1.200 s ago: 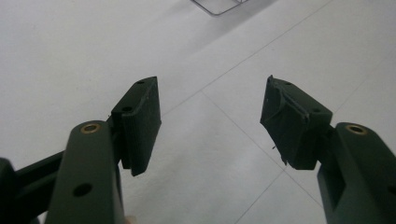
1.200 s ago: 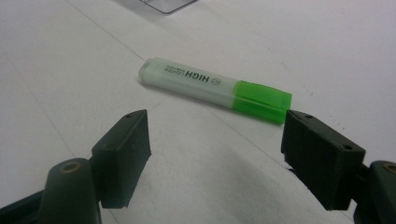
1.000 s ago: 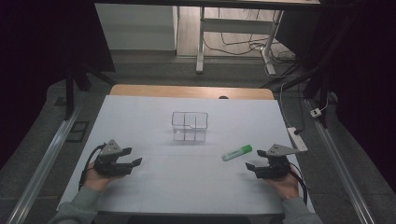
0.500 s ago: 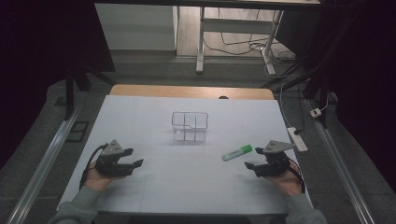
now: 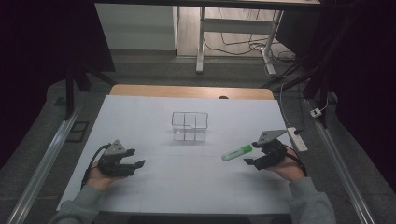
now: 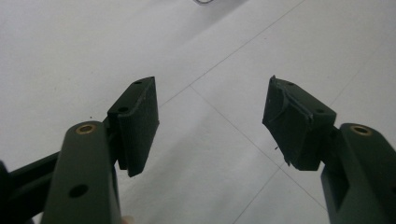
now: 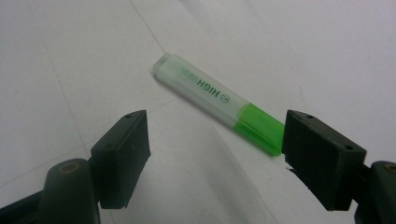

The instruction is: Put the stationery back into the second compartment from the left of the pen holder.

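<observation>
High view: The right gripper point(image 5: 256, 157), jaws apart, hovers at centre right of the frame just beside a green highlighter point(image 5: 236, 152) lying on the white table point(image 5: 140, 116); a clear divided box point(image 5: 189, 126) stands above centre. The left gripper point(image 5: 135, 158) rests at lower left, well apart.
Left gripper view: Jaws spread wide over bare table, nothing between them.
Right gripper view: The highlighter lies diagonally at centre frame, beyond the open pads, untouched.
Step in hand: Likely the approach to pick up the highlighter.
Next move: Bringing the jaws down astride the barrel, then closing.

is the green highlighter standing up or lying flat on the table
Lying flat: the green highlighter rests lengthwise on the white table, cap on, untouched.
</observation>
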